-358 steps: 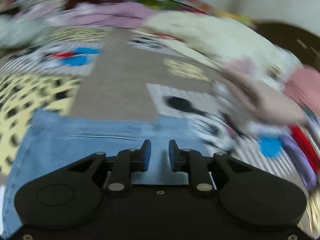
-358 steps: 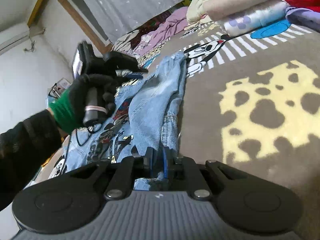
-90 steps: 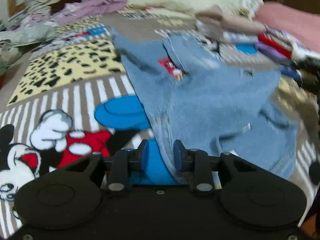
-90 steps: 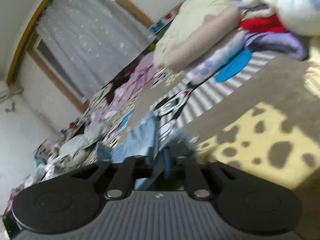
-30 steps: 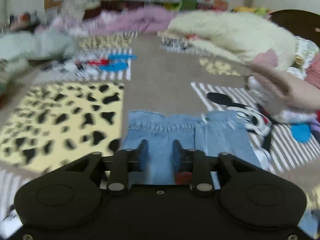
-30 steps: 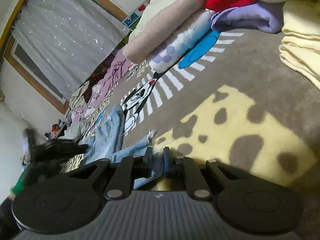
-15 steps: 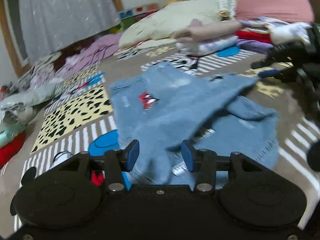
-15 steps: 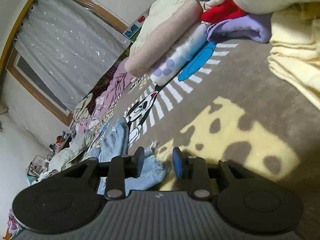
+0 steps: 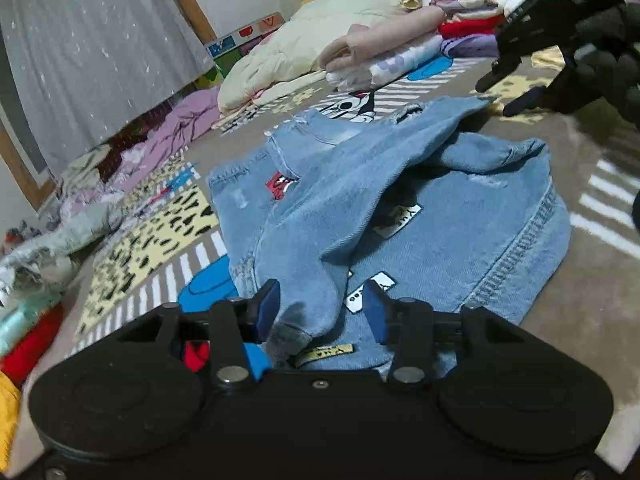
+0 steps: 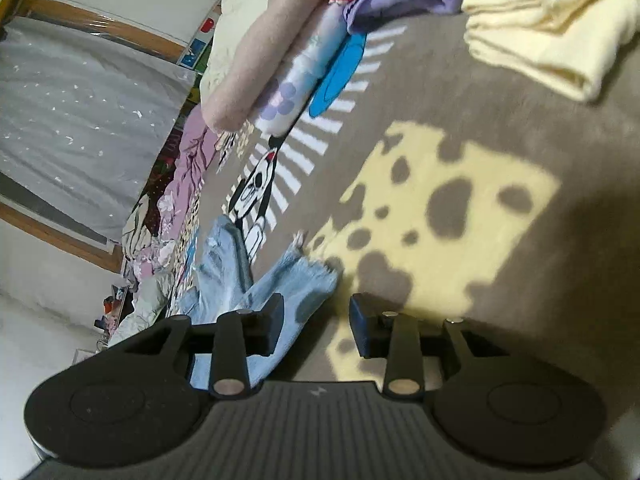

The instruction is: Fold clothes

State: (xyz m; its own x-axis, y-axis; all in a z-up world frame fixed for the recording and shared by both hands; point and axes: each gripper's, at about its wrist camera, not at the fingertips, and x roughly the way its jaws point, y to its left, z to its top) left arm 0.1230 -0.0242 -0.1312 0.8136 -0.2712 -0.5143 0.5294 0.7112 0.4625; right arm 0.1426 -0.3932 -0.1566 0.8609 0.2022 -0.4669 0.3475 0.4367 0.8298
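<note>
A light blue denim jacket with sewn-on patches (image 9: 420, 216) lies partly folded on a brown cartoon-print carpet (image 9: 580, 320), one sleeve laid across its body. The left gripper (image 9: 322, 308) hovers low over the sleeve's grey cuff, its black jaws apart and closing, the cuff between them but not pinched. The right gripper (image 10: 316, 320) is at the jacket's frayed far edge, jaws opening, released, the cloth lying by its left finger (image 10: 272, 320).
</note>
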